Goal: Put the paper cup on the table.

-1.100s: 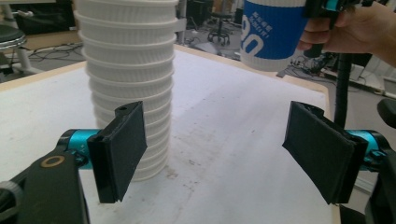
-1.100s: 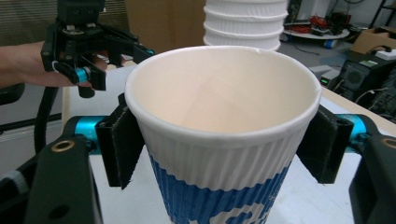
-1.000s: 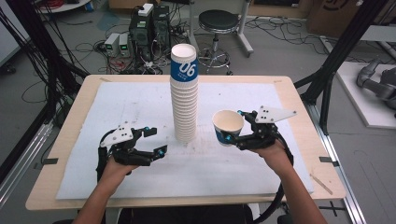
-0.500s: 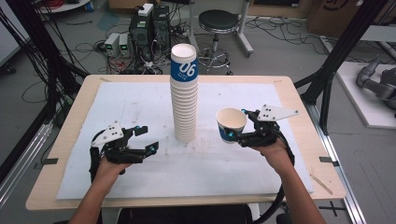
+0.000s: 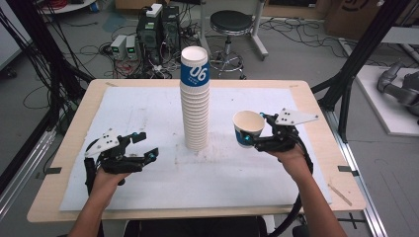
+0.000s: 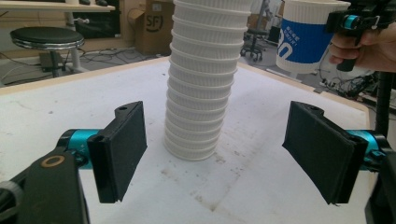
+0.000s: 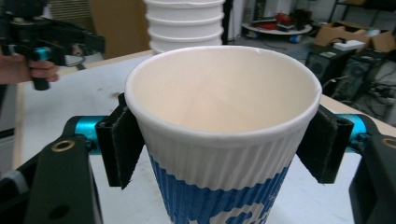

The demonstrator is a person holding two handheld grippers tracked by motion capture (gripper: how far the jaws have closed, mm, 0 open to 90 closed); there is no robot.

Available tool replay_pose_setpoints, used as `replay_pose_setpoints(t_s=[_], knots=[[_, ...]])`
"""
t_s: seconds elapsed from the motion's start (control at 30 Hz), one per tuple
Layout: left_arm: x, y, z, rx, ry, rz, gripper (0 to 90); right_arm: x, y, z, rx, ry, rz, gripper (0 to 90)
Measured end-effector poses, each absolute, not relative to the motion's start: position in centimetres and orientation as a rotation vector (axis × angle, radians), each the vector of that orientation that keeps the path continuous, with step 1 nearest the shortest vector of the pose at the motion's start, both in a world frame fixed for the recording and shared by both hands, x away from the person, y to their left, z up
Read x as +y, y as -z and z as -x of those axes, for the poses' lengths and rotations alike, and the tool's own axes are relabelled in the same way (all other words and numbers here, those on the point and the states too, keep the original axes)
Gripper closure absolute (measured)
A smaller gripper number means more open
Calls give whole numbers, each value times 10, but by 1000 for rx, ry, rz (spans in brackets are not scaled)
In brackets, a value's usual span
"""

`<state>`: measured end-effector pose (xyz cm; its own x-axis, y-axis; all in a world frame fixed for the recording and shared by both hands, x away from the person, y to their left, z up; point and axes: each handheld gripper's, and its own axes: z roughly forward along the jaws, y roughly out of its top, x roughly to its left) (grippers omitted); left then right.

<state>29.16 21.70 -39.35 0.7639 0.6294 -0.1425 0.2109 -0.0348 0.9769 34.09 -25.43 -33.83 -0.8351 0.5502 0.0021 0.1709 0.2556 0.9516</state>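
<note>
Item 1: stack of paper cups [image 5: 195,101]. A tall column of white ribbed cups, nested, upright; the topmost carries a blue band printed "06". It stands on the white sheet [image 5: 148,111] that covers the wooden tabletop [image 5: 316,106], about midway across. It serves as the landmark for all entries below.

Item 2: single paper cup [image 5: 248,128]. White ribbed wall with blue print, white inside, mouth up and roughly upright. It is held above the sheet just to the right of the stack, apart from it, its rim well below the stack's top. In the right gripper view the cup [image 7: 224,135] shows nothing inside.

Item 3: right hand-held gripper [image 5: 257,140]. To the right of the stack, clenched on the single cup: in its own view the two black pads [image 7: 122,140] press on opposite sides of the cup wall below the rim.

Item 4: left hand-held gripper [image 5: 146,148]. To the left of the stack and nearer the person, low over the sheet, well apart from the column. Released: in its own view the jaws stand wide with nothing between the pads [image 6: 122,149], and the stack's base [image 6: 198,93] shows beyond the gap.

Item 5: round black stool [image 5: 231,22]. On the floor beyond the far edge of the tabletop, behind the stack.
</note>
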Motion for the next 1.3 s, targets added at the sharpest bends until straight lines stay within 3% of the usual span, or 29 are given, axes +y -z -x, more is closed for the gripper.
replay_pose_setpoints(t_s=[0.4, 0.77, 0.97, 1.3], knots=[[227, 396, -295, 707, -382, -1594, 209, -267, 354, -370, 2100, -1473, -824, 255], [234, 404, -299, 741, -389, -1601, 209, -277, 397, -392, 2082, -1397, -1022, 256], [233, 404, -303, 750, -387, -1606, 209, -284, 419, -397, 2065, -1392, -1119, 256], [229, 410, -303, 766, -389, -1616, 209, -287, 427, -395, 2094, -1359, -1114, 222]])
